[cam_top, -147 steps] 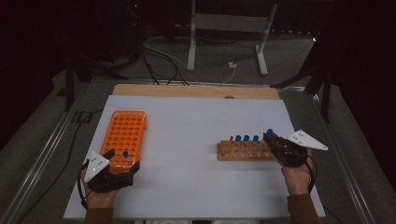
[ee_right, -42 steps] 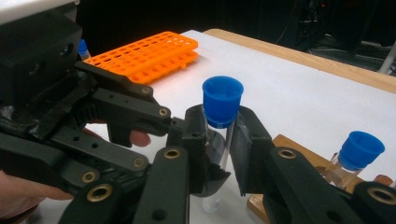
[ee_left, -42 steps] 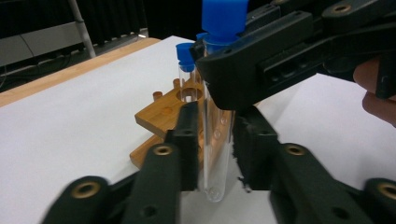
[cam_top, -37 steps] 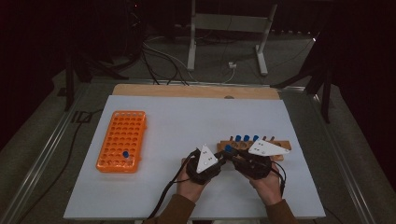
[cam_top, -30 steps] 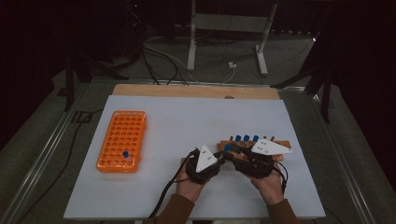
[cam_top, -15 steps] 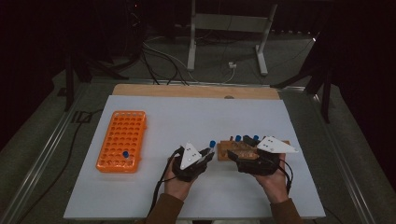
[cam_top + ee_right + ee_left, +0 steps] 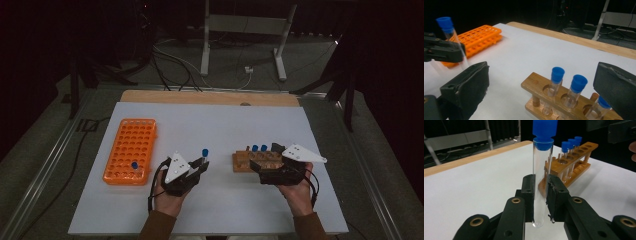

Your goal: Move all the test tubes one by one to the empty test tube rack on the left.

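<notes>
A white table top [image 7: 220,125] with a wooden strip along its far edge sits in a dark room, with cables and a metal stand on the floor beyond it. At the left of the table lies an orange tube rack [image 7: 131,150], flat on the surface, with one blue-capped tube [image 7: 134,165] standing in a hole near its near right corner. Right of it, toward the near middle, the left gripper [image 7: 199,163] is held in the person's left hand; its jaws are clamped on a clear test tube [image 7: 541,180] with a blue cap, held upright with the rounded bottom showing below the pads. Further right stands a wooden tube rack [image 7: 257,161] with blue-capped tubes in it; in the right gripper view three capped tubes show, alongside empty holes. The right gripper [image 7: 265,172] hovers at the near right end of this rack, its jaws spread wide apart with nothing between them.
</notes>
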`<state>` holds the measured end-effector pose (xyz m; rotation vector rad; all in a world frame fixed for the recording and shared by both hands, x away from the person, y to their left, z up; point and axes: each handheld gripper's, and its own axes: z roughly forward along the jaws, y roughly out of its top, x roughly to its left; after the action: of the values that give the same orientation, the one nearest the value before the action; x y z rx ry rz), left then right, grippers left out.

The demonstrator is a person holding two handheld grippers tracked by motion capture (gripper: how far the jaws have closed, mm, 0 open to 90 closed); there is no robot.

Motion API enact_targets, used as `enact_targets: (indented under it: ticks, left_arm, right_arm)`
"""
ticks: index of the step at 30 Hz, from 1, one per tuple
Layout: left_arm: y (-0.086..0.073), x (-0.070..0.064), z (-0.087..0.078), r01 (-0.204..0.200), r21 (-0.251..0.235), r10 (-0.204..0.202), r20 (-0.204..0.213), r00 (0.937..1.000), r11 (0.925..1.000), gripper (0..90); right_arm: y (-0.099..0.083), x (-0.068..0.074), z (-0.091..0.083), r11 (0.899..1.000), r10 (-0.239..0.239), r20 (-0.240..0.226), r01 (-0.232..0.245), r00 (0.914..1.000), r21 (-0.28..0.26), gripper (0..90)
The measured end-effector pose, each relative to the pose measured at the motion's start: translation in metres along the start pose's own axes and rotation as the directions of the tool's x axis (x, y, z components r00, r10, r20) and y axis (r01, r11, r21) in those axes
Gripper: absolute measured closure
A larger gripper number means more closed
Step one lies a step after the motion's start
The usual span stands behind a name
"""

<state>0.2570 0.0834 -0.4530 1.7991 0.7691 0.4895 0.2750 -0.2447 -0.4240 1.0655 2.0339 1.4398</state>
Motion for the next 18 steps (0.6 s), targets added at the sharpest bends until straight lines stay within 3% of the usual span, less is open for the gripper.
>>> enact_targets:
  ticks: [7, 18]
  left_arm:
    - [-0.002, 0.01, -0.021, 0.015, -0.019, -0.016, -0.019, 0.9997, 0.9997, 78.0]
    - [-0.014, 0.026, -0.05, 0.015, -0.006, -0.015, -0.054, 0.9984, 0.9999, 78.1]
  right_arm:
    - [-0.001, -0.007, -0.004, 1.0, 0.017, 0.008, -0.017, 0.9998, -0.012, 0.0]
    - [0.001, -0.011, -0.008, 0.998, 0.043, 0.0, -0.043, 0.9991, -0.037, 0.0]
